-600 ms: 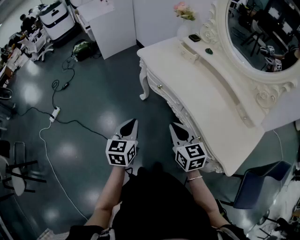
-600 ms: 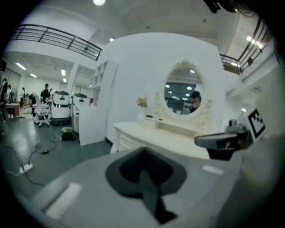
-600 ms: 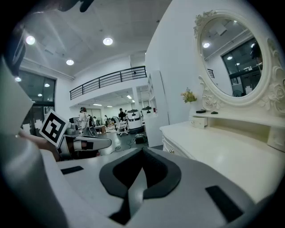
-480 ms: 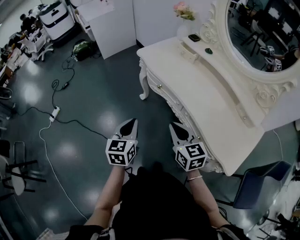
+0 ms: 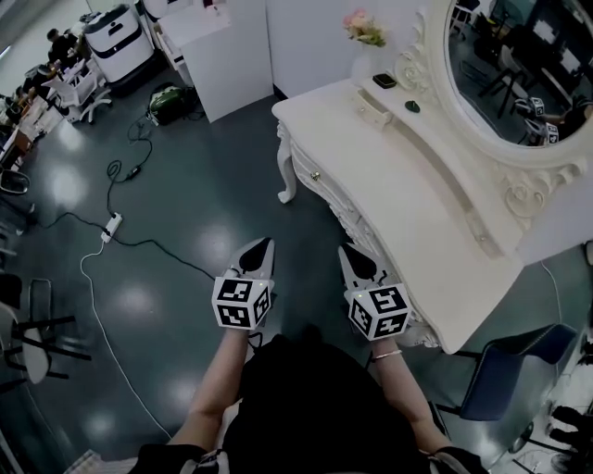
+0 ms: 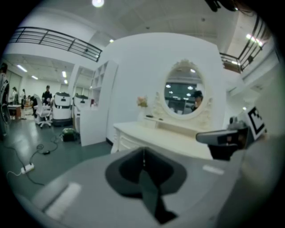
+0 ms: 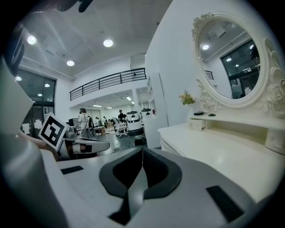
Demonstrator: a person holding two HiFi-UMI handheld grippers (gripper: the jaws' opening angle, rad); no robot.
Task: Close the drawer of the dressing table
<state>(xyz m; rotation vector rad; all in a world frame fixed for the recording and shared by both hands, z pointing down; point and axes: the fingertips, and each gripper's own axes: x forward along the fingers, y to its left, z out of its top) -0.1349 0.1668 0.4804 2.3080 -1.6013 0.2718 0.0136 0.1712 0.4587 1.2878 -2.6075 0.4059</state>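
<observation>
Left gripper (image 5: 262, 246) and right gripper (image 5: 347, 252): jaws clenched, empty, near the dressing table (image 5: 398, 185) front. A cable (image 5: 148, 243) crosses the floor (image 5: 195, 176); flowers (image 5: 366, 28) stand beside the mirror (image 5: 505, 74).

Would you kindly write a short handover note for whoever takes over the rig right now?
Grippers: left gripper is shut and empty, over the floor. The right gripper is shut and empty, close to the front of the dressing table.
Things: the small drawer under the back shelf, at the tabletop's far end, stands pulled out.
Done: nothing yet; neither gripper is near the drawer.
Left: reach over to the drawer and push it in flush.
</observation>
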